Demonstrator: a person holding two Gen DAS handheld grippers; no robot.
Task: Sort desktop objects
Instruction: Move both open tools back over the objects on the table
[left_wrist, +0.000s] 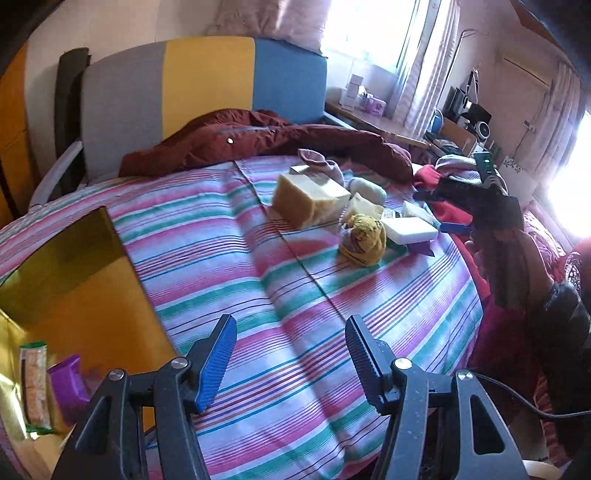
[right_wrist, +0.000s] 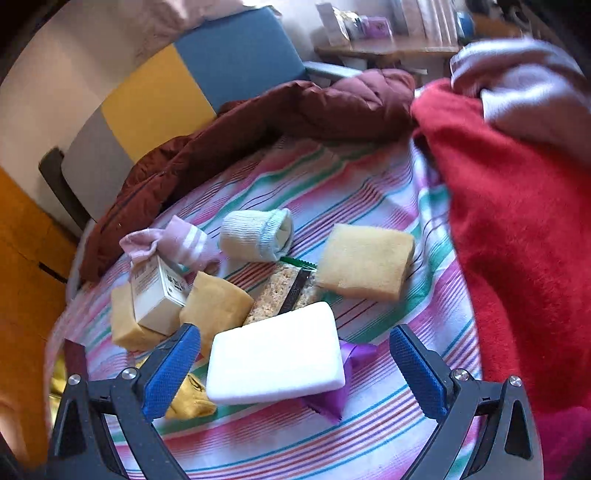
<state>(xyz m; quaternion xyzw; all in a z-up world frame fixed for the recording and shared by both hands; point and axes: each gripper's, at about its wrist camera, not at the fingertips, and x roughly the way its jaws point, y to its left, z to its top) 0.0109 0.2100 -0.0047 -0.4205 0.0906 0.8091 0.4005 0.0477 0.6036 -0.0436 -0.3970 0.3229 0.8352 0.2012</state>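
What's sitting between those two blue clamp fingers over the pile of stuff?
In the right wrist view, a white sponge block sits between the open right gripper's fingers, untouched by either pad. It rests partly on a purple wrapper.

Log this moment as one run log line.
phase: reaching | right tool: open, white rectangular foam block between fingers, untouched | left tool: open, empty, over striped pink-green bedsheet | yellow box: holds snacks

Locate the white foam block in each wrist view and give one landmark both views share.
Left wrist view: the white foam block lies right of centre, beside the yellow sock ball.
Right wrist view: it sits low in the centre, between the open right tool's fingers, untouched.
Shared landmark: the maroon jacket behind the pile.
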